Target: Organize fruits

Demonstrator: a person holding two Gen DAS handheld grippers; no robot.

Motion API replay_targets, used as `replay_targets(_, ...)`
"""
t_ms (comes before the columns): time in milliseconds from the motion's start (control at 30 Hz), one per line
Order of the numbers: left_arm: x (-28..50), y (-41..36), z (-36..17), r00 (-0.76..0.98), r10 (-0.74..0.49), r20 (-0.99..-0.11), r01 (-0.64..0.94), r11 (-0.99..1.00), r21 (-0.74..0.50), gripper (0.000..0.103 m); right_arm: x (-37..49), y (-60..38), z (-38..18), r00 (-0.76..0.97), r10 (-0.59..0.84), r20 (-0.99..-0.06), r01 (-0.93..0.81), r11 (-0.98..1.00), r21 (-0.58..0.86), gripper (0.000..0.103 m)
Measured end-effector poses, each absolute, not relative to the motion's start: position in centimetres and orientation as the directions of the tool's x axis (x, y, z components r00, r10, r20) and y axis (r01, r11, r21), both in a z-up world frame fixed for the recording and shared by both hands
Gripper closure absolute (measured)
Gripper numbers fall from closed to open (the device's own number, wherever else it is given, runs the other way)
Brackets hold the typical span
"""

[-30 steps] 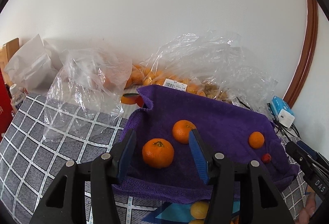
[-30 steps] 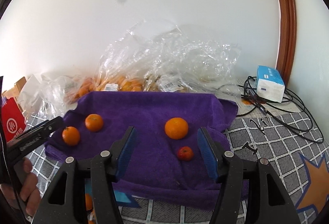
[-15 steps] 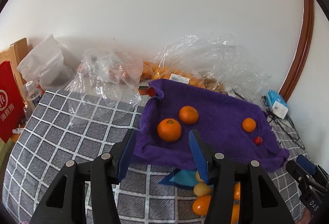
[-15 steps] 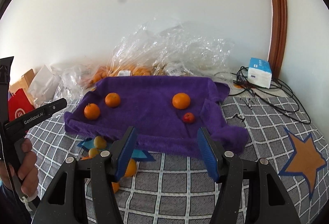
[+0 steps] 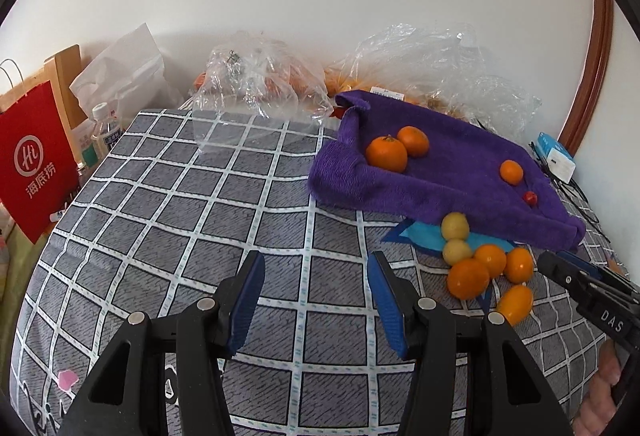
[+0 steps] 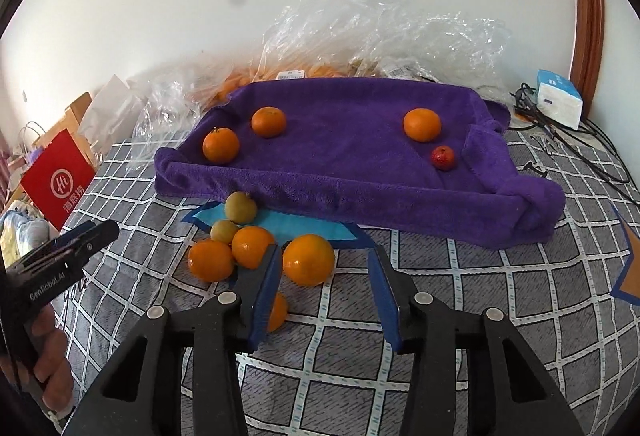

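Both grippers, left gripper [image 5: 316, 296] and right gripper [image 6: 324, 288], are hanging released and empty, having pulled back from the purple towel [image 6: 344, 152]. Four fruits are resting there; I am now facing the loose pile of oranges [image 6: 308, 260] just before it.

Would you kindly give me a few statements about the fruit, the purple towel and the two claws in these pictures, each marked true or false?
1. Both claws, the left claw and the right claw, are open and hold nothing. True.
2. Three round orange citrus fruits lie on the purple terry towel. True.
3. The small red fruit lies on the checked cloth off the towel. False: it lies on the towel, near its right end.
4. The two yellowish round fruits lie on the towel. False: they lie in front of it, by the blue paper.
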State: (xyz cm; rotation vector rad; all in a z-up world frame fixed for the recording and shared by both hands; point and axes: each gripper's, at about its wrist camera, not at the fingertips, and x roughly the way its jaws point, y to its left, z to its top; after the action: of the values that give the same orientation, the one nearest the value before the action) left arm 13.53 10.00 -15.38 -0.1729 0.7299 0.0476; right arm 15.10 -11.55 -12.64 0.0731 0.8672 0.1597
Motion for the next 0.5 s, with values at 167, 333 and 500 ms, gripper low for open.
replay_targets(167, 13.7, 9.9, -16.4, 0.734, -0.042, -0.678, -0.077, 0.987, -0.145, 0.052, 16.4, -11.2, -13.9, 0.587, 0.191, -0.787, -0.105, 0.982, 0.16, 0.061)
replay_targets(333, 13.7, 10.4, -16.9, 0.721, -0.099, -0.686, -0.058, 0.978, -0.202, 0.052, 17.4, -10.5, -14.9, 0.551, 0.183, -0.814, -0.108, 0.983, 0.147, 0.061)
replay_targets(500, 13.9, 10.4, -17.5, 0.698, -0.114, -0.707, -0.06, 0.974, -0.217, 0.052, 17.9, -10.6, -15.3, 0.548, 0.207, -0.81, -0.109, 0.978, 0.176, 0.068)
